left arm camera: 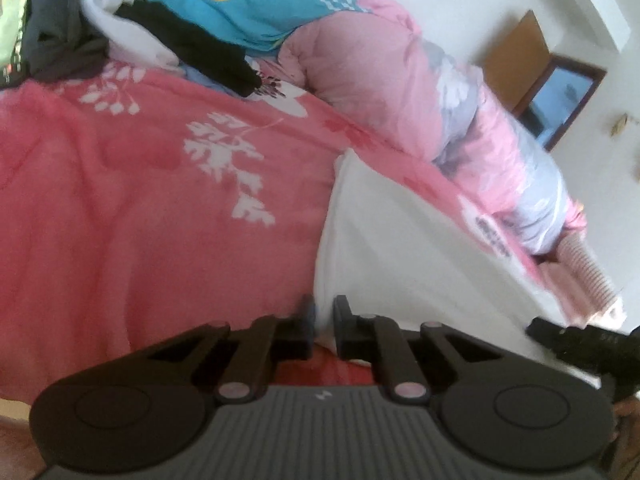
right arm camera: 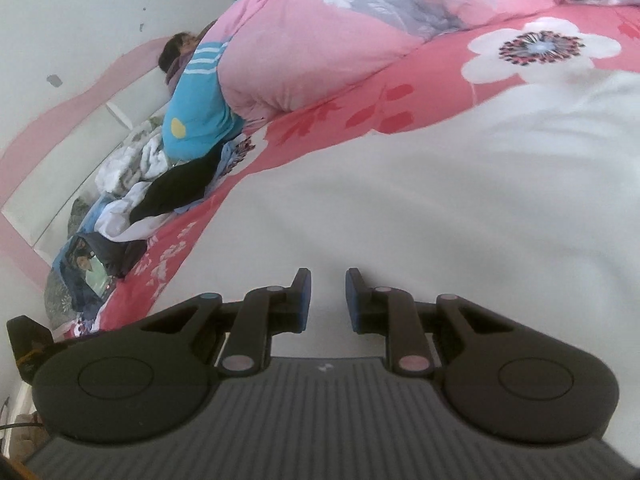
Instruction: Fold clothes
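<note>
A white garment [left arm camera: 420, 248] lies spread on the pink floral bedspread [left arm camera: 140, 208]. My left gripper [left arm camera: 324, 320] sits at the garment's near left edge, its fingers close together with the white edge pinched between them. In the right wrist view the same white garment [right arm camera: 440, 200] fills the centre and right. My right gripper [right arm camera: 328, 296] hovers low over it, its blue-padded fingers [right arm camera: 304, 300] apart, with only flat cloth showing in the gap. A black object, probably the other gripper [left arm camera: 580, 344], shows at the garment's near right corner.
A rolled pink and grey quilt [left arm camera: 400, 92] runs along the far side of the bed. A pile of clothes, among them a blue striped piece [left arm camera: 248, 4], a black one [left arm camera: 192, 48] and white ones, lies at the head end. A white wall and a brown-framed opening [left arm camera: 560, 96] stand beyond.
</note>
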